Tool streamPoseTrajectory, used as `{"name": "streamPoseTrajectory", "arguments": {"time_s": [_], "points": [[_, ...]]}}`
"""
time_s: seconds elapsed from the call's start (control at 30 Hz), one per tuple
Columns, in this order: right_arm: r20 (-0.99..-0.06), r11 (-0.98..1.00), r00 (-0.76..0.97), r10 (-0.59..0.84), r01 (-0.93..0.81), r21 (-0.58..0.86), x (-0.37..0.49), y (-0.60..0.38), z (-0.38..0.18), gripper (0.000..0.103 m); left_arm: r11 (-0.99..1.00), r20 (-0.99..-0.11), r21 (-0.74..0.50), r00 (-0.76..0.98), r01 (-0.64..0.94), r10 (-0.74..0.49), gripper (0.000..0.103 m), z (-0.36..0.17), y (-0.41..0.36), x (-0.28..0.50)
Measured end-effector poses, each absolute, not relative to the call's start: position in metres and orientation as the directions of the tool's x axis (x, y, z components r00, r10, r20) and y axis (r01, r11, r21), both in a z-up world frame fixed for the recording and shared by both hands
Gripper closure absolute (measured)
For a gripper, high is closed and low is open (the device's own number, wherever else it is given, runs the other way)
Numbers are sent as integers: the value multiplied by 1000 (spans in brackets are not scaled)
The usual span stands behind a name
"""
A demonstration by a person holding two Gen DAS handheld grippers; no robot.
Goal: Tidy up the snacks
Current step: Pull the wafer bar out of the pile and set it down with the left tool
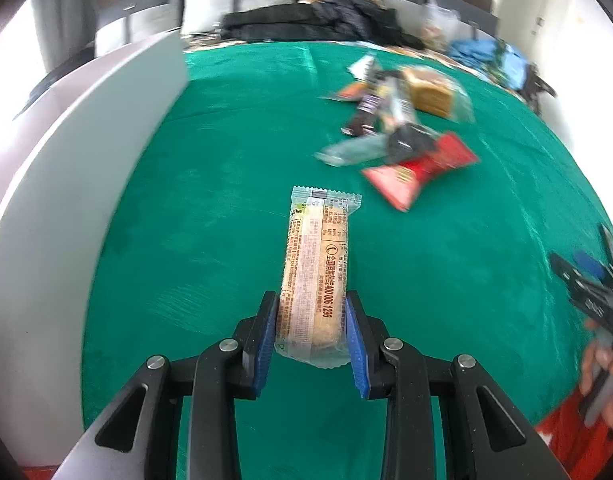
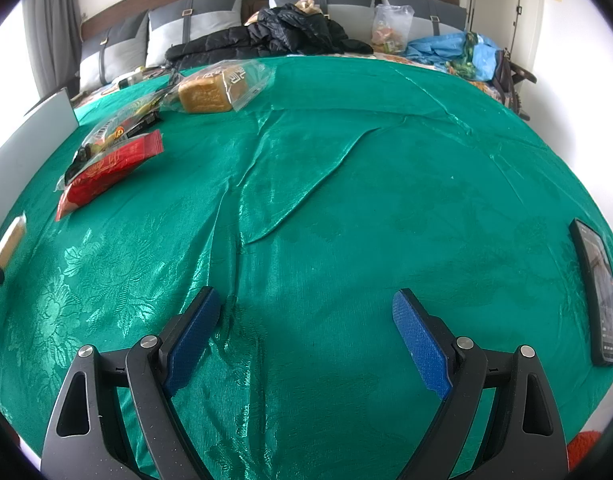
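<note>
The green cloth [image 2: 346,200] covers the whole work surface. A white panel [image 1: 66,180] stands along its left edge. A pile of snacks [image 1: 402,128] lies well ahead. The left claw [image 1: 310,320] pinches a wrapped biscuit bar [image 1: 316,256] at its near end. The right claw [image 2: 306,308] is spread over bare cloth.

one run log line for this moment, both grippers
left gripper: shut on long clear-wrapped biscuit bar | right gripper: open, empty, over green cloth
</note>
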State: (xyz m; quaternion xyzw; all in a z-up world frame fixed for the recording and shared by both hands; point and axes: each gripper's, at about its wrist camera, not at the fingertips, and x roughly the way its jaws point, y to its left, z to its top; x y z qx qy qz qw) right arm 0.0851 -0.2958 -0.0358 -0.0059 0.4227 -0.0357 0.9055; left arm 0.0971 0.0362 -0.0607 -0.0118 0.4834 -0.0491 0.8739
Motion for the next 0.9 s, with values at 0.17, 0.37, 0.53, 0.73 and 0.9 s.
{"name": "streamPoseTrajectory", "arguments": {"time_s": [0.17,0.37,0.53,0.73,0.9], "points": [[-765,997,640,-70,60,-41,85,-296,-36,13,999,-845,-28,534,22,-35,61,-78,45,111],[-765,997,640,-70,60,-41,85,-296,-36,13,999,-835,-5,550,-45,21,11,-88,53,112],[-765,997,640,-70,60,-41,85,-296,-36,13,999,-836,-5,549,-48,22,0,-94,57,115],[-765,997,640,-70,60,-41,85,-296,-36,13,999,-831,-3,556,-39,20,0,-93,57,115],[-765,997,640,-70,61,-41,85,-296,-36,13,999,-827,-4,562,-40,20,0,-93,56,115]]}}
